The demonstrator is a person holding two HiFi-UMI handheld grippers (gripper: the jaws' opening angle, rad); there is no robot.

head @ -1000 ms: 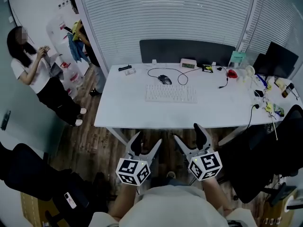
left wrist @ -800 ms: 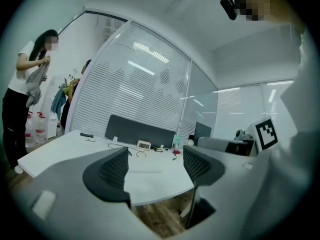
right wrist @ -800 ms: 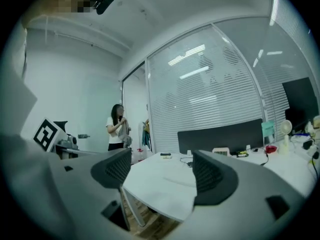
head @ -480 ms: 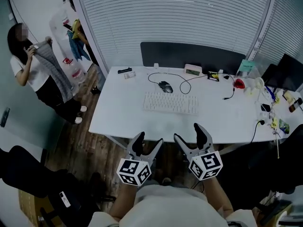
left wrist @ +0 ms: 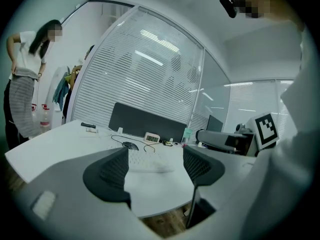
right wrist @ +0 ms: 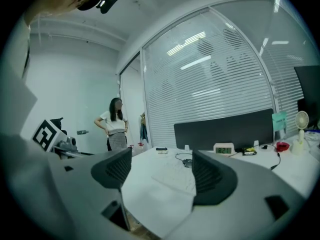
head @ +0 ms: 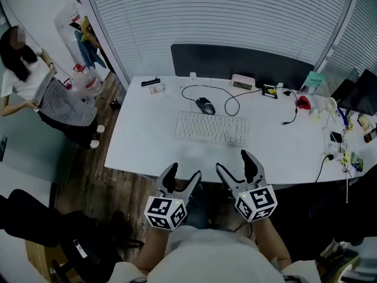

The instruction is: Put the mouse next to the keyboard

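A dark wired mouse point(head: 205, 105) lies on the white desk point(head: 147, 146), just behind the left end of the white keyboard point(head: 211, 128). Its black cable loops off toward the back. Both grippers hover below the desk's near edge, short of it. My left gripper point(head: 180, 177) is open and holds nothing. My right gripper point(head: 237, 164) is open too, nothing between its jaws. The left gripper view shows the mouse point(left wrist: 131, 145) and keyboard point(left wrist: 147, 161) beyond the jaws. In the right gripper view the mouse point(right wrist: 187, 161) is small, with the keyboard point(right wrist: 172, 179) in front of it.
A digital clock point(head: 242, 81), a dark partition point(head: 241, 61) and small cluttered items point(head: 339, 125) at the right line the desk's back and side. A person point(head: 29, 87) stands at the left holding grey cloth. Black chairs point(head: 41, 223) sit low at the left.
The view has shifted so the desk sits closer and more central. The person at the left lowered the grey cloth. Both grippers keep their open pose.
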